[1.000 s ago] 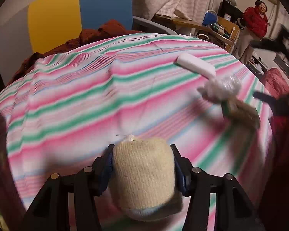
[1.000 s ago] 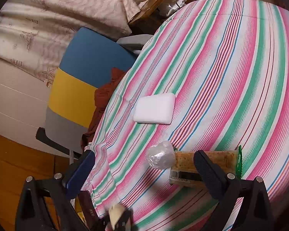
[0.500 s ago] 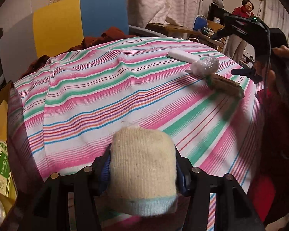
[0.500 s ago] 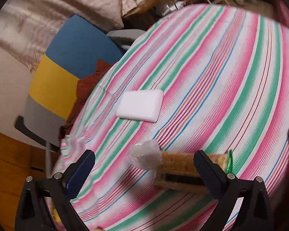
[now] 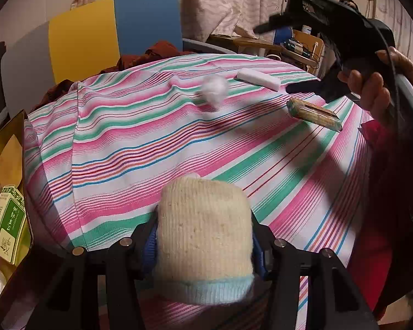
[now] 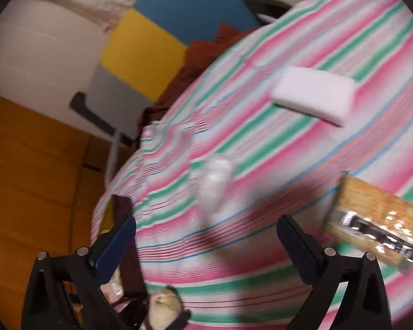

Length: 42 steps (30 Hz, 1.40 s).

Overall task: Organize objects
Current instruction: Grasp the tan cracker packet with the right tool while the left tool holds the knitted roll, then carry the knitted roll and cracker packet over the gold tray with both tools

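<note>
In the left wrist view, the left gripper [image 5: 205, 244] is pinching one cream sock [image 5: 203, 236] between its fingers and holding it over the near edge of the counter [image 5: 129, 137]. A second ago this gripper was further in over the striped cloth; now it is drawing back toward the box [image 5: 7, 176] at the left, so I judge that the sock is going there. The plastic ball [image 5: 214, 89] was touching the cracker pack [image 5: 312, 113] before; now it is lying apart from it, blurred, probably rolling. The white sponge [image 5: 257, 79] is staying in its place. The right gripper [image 5: 303, 57] is hanging above the pack, held by a hand [image 5: 371, 88].

In the right wrist view, the right gripper [image 6: 206, 244] is spread wide and holding nothing. The ball [image 6: 214, 184] is lying between its fingers but further away; the pack [image 6: 377, 220] is now outside the right finger. The sponge [image 6: 314, 93] is lying beyond.

Counting: one sock, one ball, one pack, one sponge. Three things are remaining on the counter.
</note>
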{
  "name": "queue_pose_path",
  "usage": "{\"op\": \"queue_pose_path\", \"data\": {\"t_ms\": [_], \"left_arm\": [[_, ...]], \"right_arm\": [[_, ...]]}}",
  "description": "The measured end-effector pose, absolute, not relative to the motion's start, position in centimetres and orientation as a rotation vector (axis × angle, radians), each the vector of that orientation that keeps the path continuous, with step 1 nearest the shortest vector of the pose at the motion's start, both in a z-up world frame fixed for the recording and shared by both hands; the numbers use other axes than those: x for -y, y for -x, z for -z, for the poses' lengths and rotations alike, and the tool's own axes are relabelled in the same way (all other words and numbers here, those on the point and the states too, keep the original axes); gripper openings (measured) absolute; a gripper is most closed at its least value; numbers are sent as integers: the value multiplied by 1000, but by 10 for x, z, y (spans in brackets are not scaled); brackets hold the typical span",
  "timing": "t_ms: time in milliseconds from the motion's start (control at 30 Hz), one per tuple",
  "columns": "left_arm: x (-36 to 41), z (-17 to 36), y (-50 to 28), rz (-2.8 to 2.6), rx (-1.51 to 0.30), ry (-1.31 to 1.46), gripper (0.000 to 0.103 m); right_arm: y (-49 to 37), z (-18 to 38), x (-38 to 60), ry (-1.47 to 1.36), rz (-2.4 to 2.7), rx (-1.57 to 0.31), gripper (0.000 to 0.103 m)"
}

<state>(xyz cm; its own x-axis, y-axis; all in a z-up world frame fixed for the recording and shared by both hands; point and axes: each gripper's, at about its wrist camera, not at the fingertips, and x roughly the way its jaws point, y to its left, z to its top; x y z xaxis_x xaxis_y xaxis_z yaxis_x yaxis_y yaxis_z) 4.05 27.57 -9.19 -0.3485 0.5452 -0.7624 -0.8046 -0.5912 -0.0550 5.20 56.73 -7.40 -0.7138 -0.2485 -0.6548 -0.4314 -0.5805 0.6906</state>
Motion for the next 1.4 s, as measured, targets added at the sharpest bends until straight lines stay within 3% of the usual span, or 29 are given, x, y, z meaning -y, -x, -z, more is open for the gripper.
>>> {"op": "queue_pose_path", "data": {"t_ms": [167, 300, 400, 567, 700, 867, 967, 1100, 1133, 1400], "left_arm": [[-276, 92, -40, -2016, -420, 968, 55], [-274, 93, -39, -2008, -405, 970, 55], [-274, 93, -38, -2007, -403, 965, 55], [-274, 93, -38, -2005, -400, 962, 55], [-275, 94, -36, -2004, -401, 960, 55], [-276, 94, -37, -2008, -409, 949, 56], [-277, 94, -36, -2009, -412, 945, 56], [-277, 94, -36, -2009, -412, 948, 55], [-277, 94, -36, -2009, -413, 949, 55], [-274, 90, -39, -2012, -420, 968, 53]], "right_arm": [[-58, 63, -566, 1238, -2402, -1297, 103], [-53, 38, -562, 1486, -2406, -895, 103], [-49, 45, -567, 1683, -2250, -480, 103], [-44, 79, -578, 1879, -2115, -265, 103], [-36, 108, -582, 1988, -2046, -202, 103], [-38, 122, -598, 2001, -2030, -344, 98], [-39, 118, -596, 2001, -2058, -343, 84], [-44, 106, -585, 1985, -2111, -317, 51], [-44, 103, -581, 1979, -2119, -312, 48], [-45, 89, -555, 1959, -2156, -325, 47]]}}
